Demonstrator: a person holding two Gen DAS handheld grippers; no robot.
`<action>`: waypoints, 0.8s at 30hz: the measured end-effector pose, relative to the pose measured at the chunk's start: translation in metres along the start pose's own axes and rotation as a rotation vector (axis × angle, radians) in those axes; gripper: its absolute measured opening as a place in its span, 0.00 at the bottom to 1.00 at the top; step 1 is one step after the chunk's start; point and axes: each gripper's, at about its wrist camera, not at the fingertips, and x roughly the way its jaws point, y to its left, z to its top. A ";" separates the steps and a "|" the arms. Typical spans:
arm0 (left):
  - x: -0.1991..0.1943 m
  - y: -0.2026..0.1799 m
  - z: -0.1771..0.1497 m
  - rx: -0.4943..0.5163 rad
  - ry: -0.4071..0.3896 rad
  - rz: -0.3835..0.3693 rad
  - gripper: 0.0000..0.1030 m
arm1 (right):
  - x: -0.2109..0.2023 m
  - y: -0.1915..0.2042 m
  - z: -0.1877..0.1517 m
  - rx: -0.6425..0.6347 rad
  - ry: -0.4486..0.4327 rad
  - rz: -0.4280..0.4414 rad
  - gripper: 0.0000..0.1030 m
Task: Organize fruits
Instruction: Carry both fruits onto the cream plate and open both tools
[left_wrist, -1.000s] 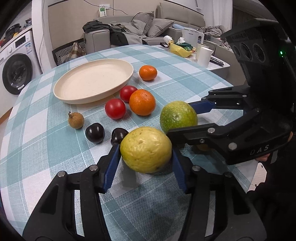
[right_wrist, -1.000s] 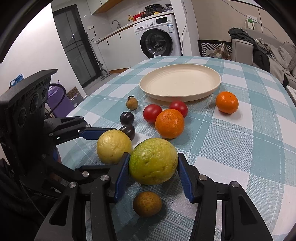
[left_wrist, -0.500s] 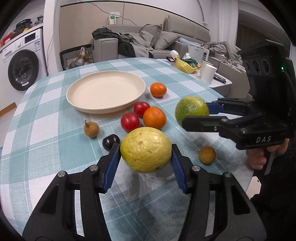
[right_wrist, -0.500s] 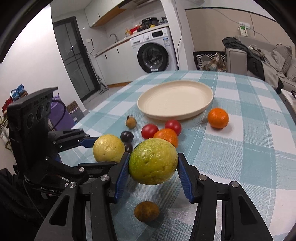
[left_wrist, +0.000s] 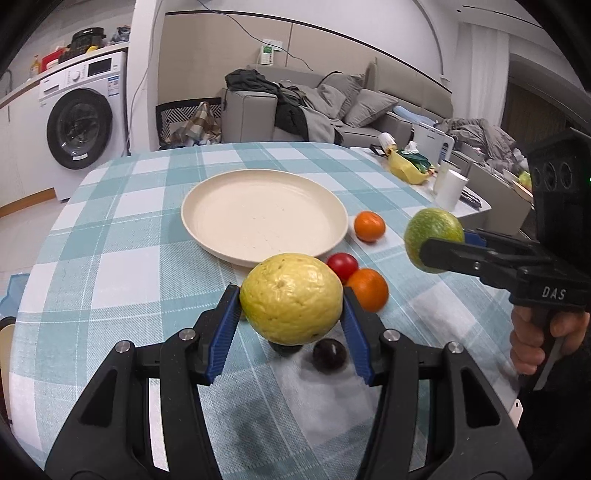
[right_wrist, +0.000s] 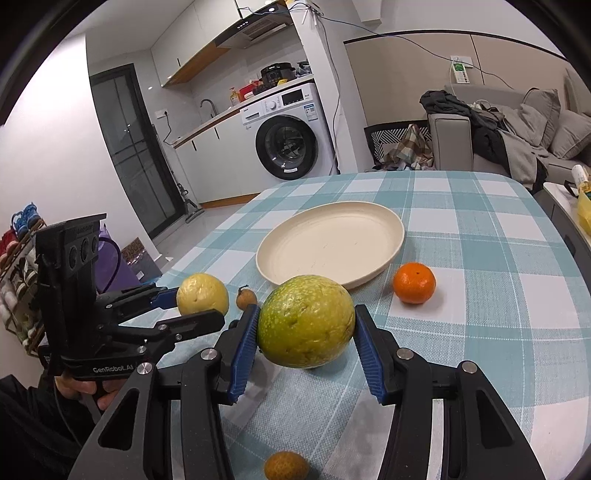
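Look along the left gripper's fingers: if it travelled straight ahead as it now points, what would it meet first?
Most likely the cream plate. The left gripper, shut on the yellow fruit, points across the table at the plate's near rim. Height above the table is unclear, so it might pass just over that rim.

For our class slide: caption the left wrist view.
Left gripper lifts a yellow fruit toward the empty plate.

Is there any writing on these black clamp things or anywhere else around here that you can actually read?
"DAS" stands in pale letters on the right gripper, on its body above the handle.
"GenRobot.AI" stands on the left gripper, low on its body by the handle.
The stickers and panel on the washing machine are too small to read.
The bottles and boxes on top of it are too blurred to read.
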 end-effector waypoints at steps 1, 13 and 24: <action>0.001 0.001 0.002 -0.004 -0.001 0.006 0.50 | 0.001 0.000 0.002 0.000 -0.002 -0.003 0.50; 0.022 0.012 0.027 -0.024 -0.032 0.057 0.50 | 0.016 -0.005 0.023 0.021 0.007 -0.008 0.50; 0.042 0.022 0.043 -0.049 -0.034 0.082 0.50 | 0.033 -0.011 0.041 0.020 0.025 -0.039 0.50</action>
